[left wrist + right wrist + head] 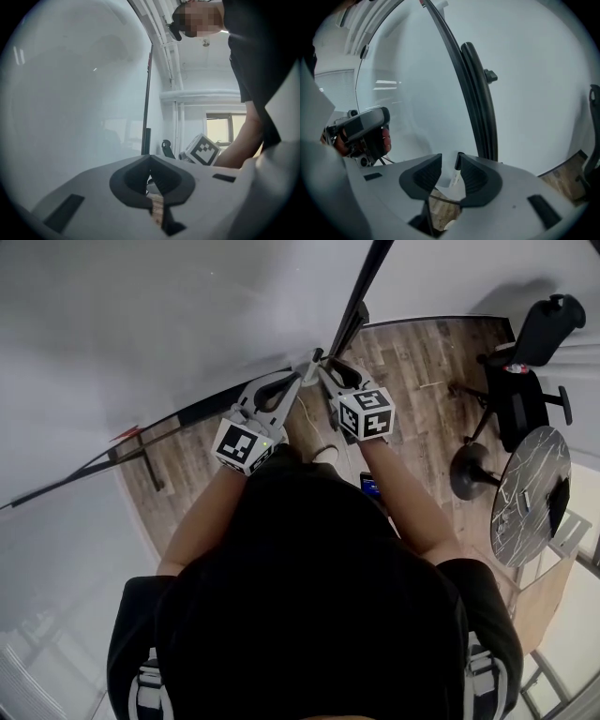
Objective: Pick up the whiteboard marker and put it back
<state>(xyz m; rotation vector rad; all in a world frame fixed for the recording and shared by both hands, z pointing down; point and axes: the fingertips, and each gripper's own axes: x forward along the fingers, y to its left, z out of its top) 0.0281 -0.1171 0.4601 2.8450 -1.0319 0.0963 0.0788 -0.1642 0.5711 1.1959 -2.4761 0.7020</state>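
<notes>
The right gripper [449,169] has its two jaws apart. Between them stands a thin white stick with a dark tip. It looks like the whiteboard marker [455,174]. The jaws do not squeeze it, and a little gap shows on each side. The marker sits low down, near the bottom of the big whiteboard [525,70]. I cannot tell what it rests on. Right behind it a black post [477,93] goes up along the board.

The left gripper [150,158] has its jaws together at the tips, and nothing is between them. It is just beside the right gripper. In the head view both grippers point at the same spot at the bottom edge of the whiteboard, with their tips almost touching. In the left gripper view, the right gripper's cube [203,149], which has black and white squares on it, shows a bit to the right.

Under the grippers is a wooden floor [412,362]. Off to the right stand a black chair [525,371] and a round table [530,488]. They are near each other and well apart from the grippers.
</notes>
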